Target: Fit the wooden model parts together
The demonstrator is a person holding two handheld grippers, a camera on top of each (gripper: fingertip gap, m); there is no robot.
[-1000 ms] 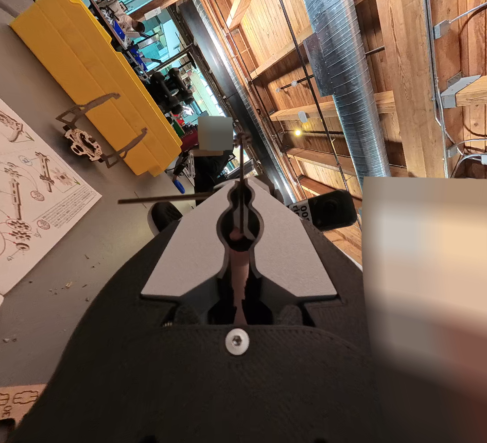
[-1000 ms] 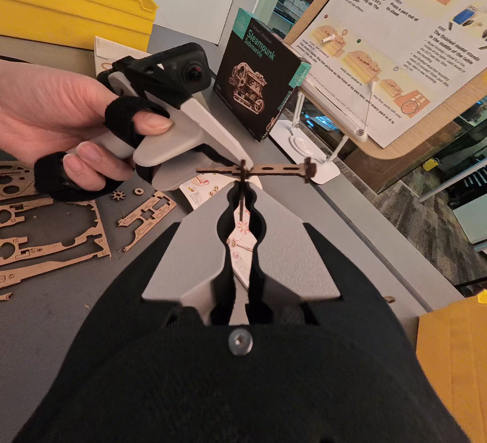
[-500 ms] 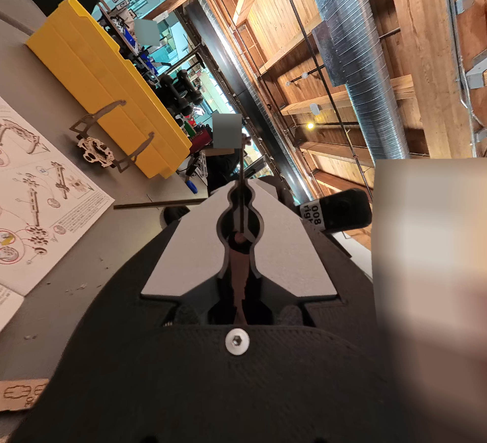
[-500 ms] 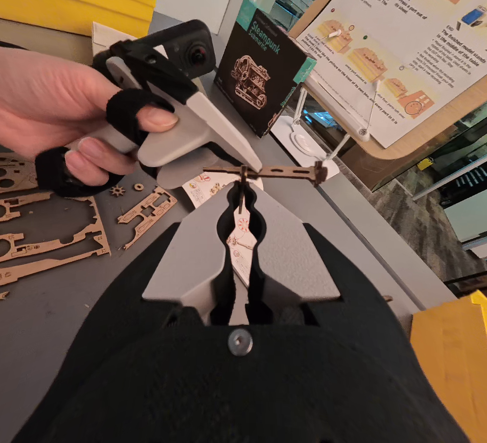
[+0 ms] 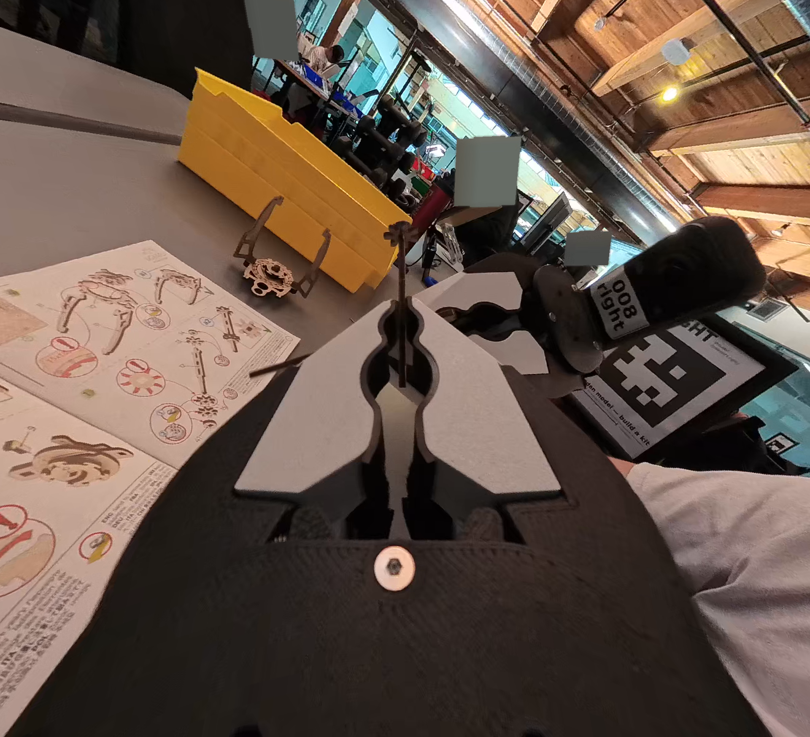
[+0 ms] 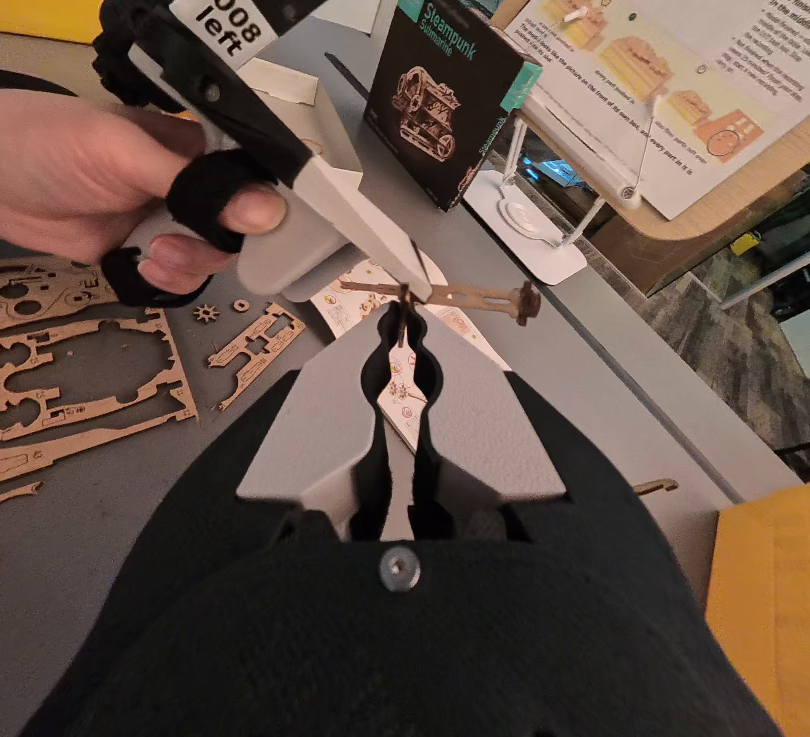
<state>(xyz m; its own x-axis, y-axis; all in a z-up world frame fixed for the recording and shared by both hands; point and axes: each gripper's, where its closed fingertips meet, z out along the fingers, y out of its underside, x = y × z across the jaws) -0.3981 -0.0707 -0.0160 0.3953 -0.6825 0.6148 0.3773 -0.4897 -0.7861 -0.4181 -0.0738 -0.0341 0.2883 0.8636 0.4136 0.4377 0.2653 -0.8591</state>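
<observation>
left gripper (image 6: 416, 278) clamped on wooden strip (image 6: 464, 300), held above the table's near side | right gripper (image 6: 401, 313) pinching small wooden piece (image 6: 403, 308) (seen edge-on) at the strip | advice: keep slot square, press gently, avoid twisting.
</observation>
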